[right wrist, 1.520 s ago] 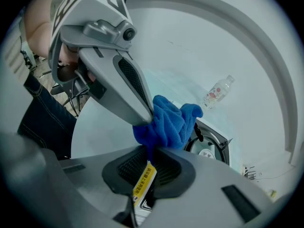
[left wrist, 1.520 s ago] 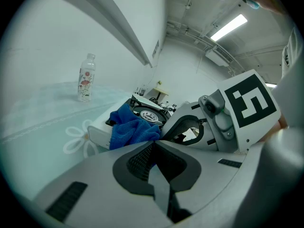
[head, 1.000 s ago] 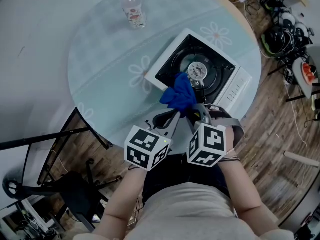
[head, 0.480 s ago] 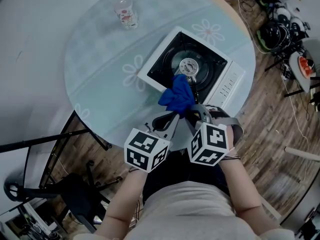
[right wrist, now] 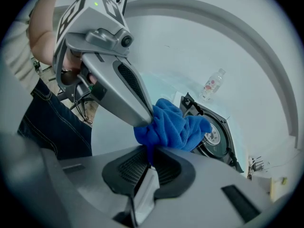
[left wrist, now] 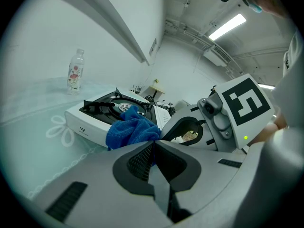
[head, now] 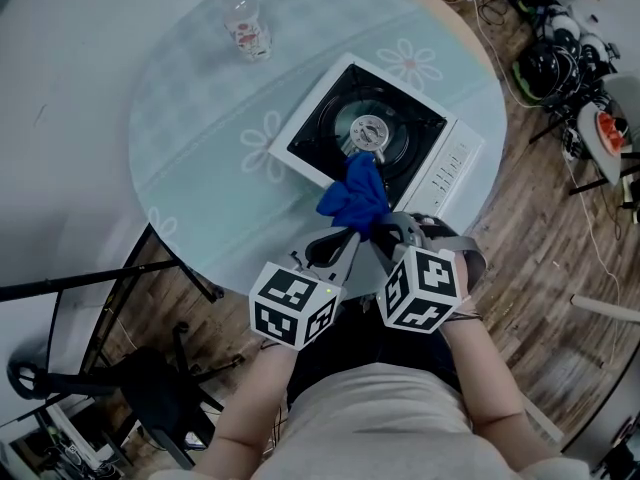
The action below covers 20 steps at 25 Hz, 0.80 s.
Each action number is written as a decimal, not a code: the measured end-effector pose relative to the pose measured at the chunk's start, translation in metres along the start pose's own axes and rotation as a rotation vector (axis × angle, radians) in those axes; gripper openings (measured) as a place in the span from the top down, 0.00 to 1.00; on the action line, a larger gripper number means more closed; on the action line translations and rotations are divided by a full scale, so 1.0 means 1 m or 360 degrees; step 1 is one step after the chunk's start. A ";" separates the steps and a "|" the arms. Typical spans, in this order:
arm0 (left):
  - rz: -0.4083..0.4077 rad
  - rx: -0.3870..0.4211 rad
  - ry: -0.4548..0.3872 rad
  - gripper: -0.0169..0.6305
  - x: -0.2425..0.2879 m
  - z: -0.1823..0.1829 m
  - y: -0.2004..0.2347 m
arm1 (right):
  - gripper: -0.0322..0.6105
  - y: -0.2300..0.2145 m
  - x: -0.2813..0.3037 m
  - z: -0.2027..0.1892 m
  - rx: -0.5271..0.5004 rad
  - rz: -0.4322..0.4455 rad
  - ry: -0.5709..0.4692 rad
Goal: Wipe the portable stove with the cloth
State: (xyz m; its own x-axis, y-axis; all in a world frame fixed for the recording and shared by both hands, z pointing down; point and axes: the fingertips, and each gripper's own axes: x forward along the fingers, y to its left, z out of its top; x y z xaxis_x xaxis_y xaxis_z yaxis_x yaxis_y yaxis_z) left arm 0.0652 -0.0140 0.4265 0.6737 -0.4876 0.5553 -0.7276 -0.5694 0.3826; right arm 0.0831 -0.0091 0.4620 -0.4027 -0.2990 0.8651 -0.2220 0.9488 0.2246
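Note:
A white portable stove (head: 310, 126) with a black top and round burner (head: 368, 128) sits on the round glass table (head: 190, 118). A crumpled blue cloth (head: 356, 196) hangs over the stove's near edge. Both grippers meet at the cloth's near end: the left gripper (head: 347, 236) and the right gripper (head: 382, 230) each have jaws shut on a fold of it. In the left gripper view the cloth (left wrist: 130, 129) bunches just ahead of the closed jaws, in front of the stove (left wrist: 97, 115). In the right gripper view the cloth (right wrist: 173, 127) hides part of the burner (right wrist: 212, 136).
A clear plastic bottle (head: 244, 25) stands at the table's far left. A black chair frame (head: 110, 298) is below the table's left edge. Cables and gear (head: 560, 58) lie on the wooden floor at right. The stove's control panel (head: 455, 163) faces right.
The stove and bottle sit slightly farther left and up in the head view; the cloth is drawn a little nearer over the stove's near edge. Both grippers stay shut on it.

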 end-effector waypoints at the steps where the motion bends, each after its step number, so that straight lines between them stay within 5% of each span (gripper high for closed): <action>1: 0.0001 -0.0001 -0.0001 0.94 0.000 0.000 -0.002 | 0.86 0.001 -0.001 -0.001 0.0005 -0.0002 -0.0006; 20: -0.0070 0.0033 -0.0008 0.94 0.017 0.005 -0.039 | 0.86 0.002 -0.017 -0.021 0.0055 0.0057 -0.0061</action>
State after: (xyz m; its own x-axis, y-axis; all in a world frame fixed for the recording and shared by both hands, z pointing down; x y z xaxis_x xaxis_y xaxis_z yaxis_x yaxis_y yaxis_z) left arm 0.1058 -0.0033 0.4179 0.7056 -0.4651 0.5347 -0.6945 -0.6038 0.3913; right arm 0.1088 0.0001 0.4570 -0.4444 -0.2693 0.8544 -0.2371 0.9551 0.1777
